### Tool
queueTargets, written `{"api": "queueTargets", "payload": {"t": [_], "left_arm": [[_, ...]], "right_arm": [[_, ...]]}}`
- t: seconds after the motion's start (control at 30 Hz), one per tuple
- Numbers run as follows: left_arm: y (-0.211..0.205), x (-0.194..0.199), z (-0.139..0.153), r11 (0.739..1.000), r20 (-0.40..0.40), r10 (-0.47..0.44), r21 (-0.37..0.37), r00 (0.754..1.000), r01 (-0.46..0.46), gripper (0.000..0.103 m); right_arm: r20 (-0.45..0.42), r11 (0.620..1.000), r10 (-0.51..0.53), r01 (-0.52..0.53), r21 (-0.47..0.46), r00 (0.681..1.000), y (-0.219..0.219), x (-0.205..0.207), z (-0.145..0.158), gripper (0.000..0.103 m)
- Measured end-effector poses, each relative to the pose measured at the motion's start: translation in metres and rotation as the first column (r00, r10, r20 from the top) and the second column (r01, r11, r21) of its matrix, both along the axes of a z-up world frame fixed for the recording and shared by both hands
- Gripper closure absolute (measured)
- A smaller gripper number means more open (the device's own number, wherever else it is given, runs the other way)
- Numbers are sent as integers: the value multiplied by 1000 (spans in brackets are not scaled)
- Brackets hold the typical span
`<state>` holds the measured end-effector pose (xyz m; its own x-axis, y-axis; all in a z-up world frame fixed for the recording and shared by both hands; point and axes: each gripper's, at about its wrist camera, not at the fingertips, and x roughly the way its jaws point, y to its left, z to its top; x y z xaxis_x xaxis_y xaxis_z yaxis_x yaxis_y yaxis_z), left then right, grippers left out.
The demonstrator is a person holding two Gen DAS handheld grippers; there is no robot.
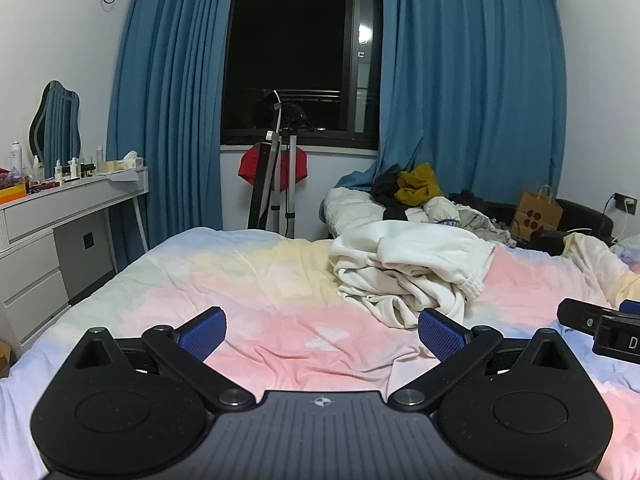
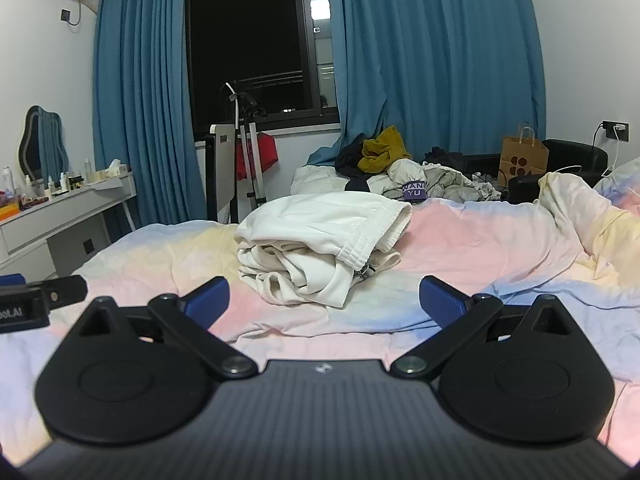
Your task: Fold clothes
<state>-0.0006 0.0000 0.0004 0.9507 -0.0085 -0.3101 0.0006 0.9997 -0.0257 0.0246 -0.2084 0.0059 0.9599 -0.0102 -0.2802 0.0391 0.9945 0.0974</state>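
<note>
Left gripper (image 1: 322,334) and right gripper (image 2: 324,300): jaws apart, empty, above bedspread (image 1: 248,280); crumpled white garment (image 2: 320,240) ahead.

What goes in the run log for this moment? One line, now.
left gripper open, empty | right gripper open, empty | crumpled white fabric garment unfolded on pastel bedspread, untouched

Your left wrist camera sat low over the bed (image 1: 240,280), looking along its own spread fingers toward the window (image 1: 296,52), with the cream clothes pile (image 1: 408,276) close ahead and right of centre. Your right wrist camera faced the same window (image 2: 248,40) from a spot further right, so the pile (image 2: 320,240) fell nearly centre. Both views shared pile, window and blue curtains (image 1: 168,100), and each caught the other gripper at its edge.
</note>
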Motion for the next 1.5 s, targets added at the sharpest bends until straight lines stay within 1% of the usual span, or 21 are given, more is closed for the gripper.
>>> {"api": "queueTargets", "payload": {"t": [0.63,1.03,1.2,1.5], "left_arm": [[-2,-11,6,1000,-7,10,5,1000,-10,0],[-2,-8,4,1000,-16,1,9,1000,0,0],[0,-5,2,1000,-36,-12,-13,999,11,0],[-1,-4,0,1000,-34,-8,-1,999,8,0]], "right_arm": [[-8,1000,-12,12,-3,1000,2,-1,-2,0],[-14,1000,-5,5,4,1000,0,1,-2,0],[-17,1000,-9,9,11,1000,-2,1,-3,0],[-20,1000,-18,18,15,1000,-3,2,-4,0]]}}
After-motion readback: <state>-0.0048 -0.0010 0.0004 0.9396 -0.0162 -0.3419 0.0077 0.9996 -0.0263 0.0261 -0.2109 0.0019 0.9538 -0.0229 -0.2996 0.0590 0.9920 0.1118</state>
